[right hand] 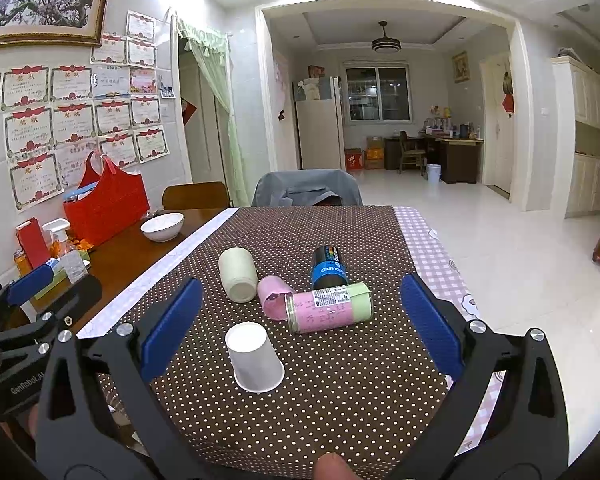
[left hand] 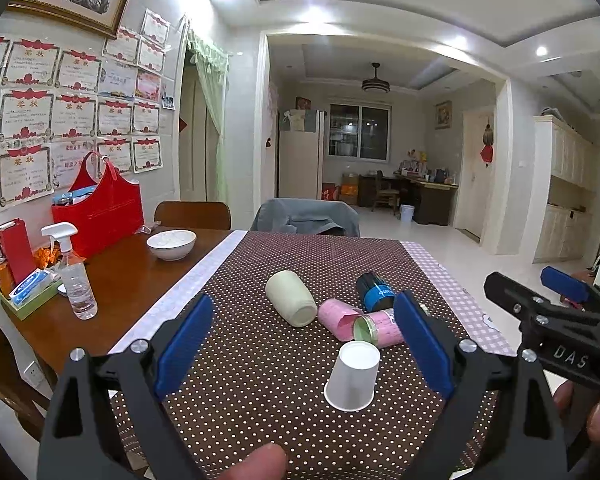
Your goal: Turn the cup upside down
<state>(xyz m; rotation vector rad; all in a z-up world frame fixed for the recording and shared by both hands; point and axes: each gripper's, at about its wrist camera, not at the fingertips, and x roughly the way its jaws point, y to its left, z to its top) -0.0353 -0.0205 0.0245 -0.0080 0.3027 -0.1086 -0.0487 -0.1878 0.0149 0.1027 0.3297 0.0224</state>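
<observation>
The white cup (left hand: 353,376) stands upside down on the bench (left hand: 260,360), ahead between both grippers. The left gripper (left hand: 300,344) and right gripper (right hand: 300,324) are spread apart, holding nothing.

1. The left gripper (left hand: 304,344) has black angular arms with silver screws and blue pads (left hand: 186,344).
2. The right gripper (right hand: 300,326) looks the same.
3. White "DAS" and "GenRobot.AI" markings; bare fingertips (left hand: 260,462) show.
</observation>
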